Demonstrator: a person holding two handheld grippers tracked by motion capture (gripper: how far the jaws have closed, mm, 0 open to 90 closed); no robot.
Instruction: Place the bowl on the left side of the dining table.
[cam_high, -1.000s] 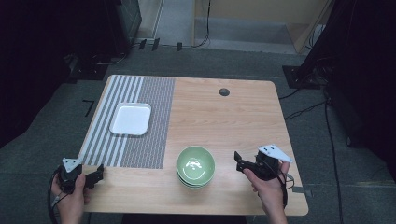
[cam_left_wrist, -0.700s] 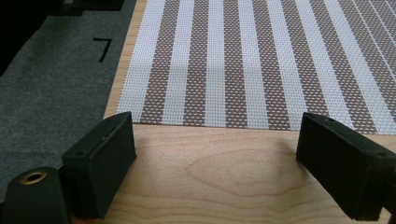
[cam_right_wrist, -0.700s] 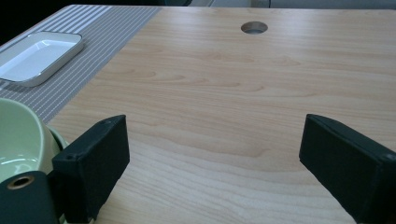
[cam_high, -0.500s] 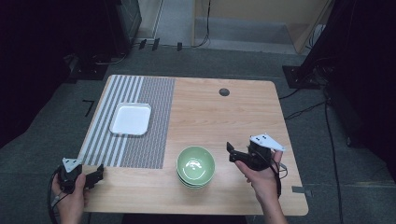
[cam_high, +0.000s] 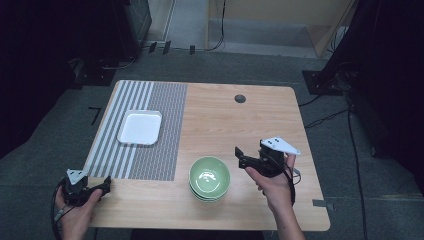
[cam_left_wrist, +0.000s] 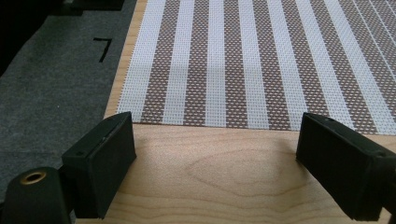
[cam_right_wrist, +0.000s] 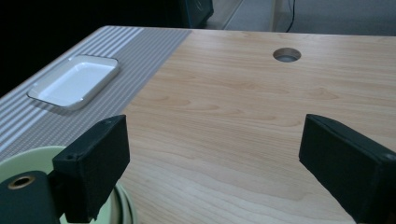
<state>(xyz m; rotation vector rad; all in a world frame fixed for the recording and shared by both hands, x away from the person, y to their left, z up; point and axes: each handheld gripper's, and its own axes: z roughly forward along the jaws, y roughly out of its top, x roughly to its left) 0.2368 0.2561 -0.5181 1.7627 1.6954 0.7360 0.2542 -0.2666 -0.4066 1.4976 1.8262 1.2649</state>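
Just left of the right gripper's (cam_high: 240, 156) spread fingers sat seemingly stacked green bowls (cam_high: 209, 177); left gripper's (cam_high: 106, 184) fingers spread too.

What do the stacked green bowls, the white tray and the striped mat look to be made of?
Green bowls: probably glazed ceramic or melamine; the inside is glossy with small light glints. White tray: smooth and slightly shiny with rounded corners, plastic or ceramic, hard to tell which. Striped mat: woven mesh, likely vinyl; the left gripper view shows an open weave in brown and white bands.
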